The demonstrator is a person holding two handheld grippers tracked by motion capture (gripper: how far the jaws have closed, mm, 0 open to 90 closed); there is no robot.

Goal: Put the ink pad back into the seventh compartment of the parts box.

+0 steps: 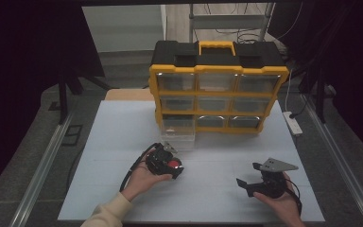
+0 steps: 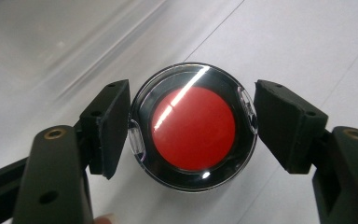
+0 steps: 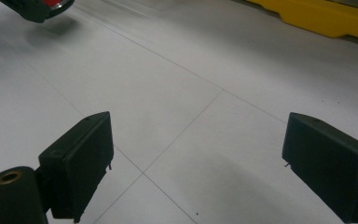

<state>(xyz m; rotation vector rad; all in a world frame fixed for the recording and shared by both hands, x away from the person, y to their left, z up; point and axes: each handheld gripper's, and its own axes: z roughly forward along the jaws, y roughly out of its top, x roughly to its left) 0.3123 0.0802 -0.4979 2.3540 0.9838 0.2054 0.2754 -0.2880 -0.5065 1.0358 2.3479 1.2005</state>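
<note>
High view: left tongs (image 1: 172,166) gripping red-centred disc (image 1: 174,165)

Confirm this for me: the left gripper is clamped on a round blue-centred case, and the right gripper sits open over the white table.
One detail is off: the round case has a red centre, not blue, as the left gripper view shows. The rest holds: the left gripper is clamped on it, and the right gripper sits open over the white table.
</note>
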